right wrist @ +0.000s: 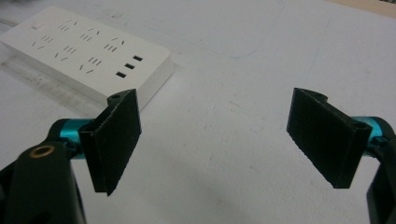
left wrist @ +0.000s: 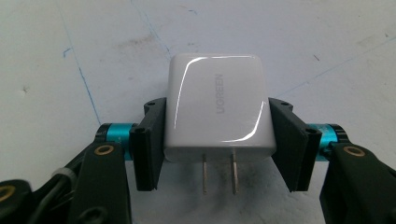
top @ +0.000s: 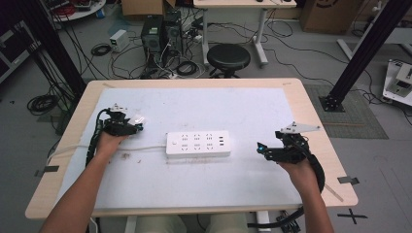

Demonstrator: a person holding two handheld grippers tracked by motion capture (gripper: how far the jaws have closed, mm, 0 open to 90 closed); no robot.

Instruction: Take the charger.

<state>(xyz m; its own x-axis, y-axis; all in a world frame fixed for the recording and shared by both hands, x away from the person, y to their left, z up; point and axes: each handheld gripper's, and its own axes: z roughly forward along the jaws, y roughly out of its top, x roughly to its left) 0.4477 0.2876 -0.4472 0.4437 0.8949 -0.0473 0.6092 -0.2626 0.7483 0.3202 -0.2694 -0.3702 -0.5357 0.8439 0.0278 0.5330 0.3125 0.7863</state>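
Note:
A white wall charger (left wrist: 217, 109) with two flat prongs pointing back toward the camera lies on the white mat, and the pads of my left gripper (left wrist: 218, 116) press on its two sides. From above, the left gripper (top: 132, 124) rests at the table's left with the charger (top: 138, 119) at its tip. A white power strip (top: 198, 143) with several sockets lies flat in the middle of the mat. My right gripper (top: 261, 148) sits to the right of it, apart from it. Its jaws stand wide open with nothing between them, and the right gripper (right wrist: 219, 126) faces bare mat, with the power strip (right wrist: 88, 56) off to the upper left.
The strip's white cord (top: 145, 147) runs left across the mat (top: 218, 107) under my left forearm. The wooden table rim (top: 194, 82) frames the mat. Behind the table stand a black stool (top: 228, 57), computer towers (top: 160, 31) and loose floor cables.

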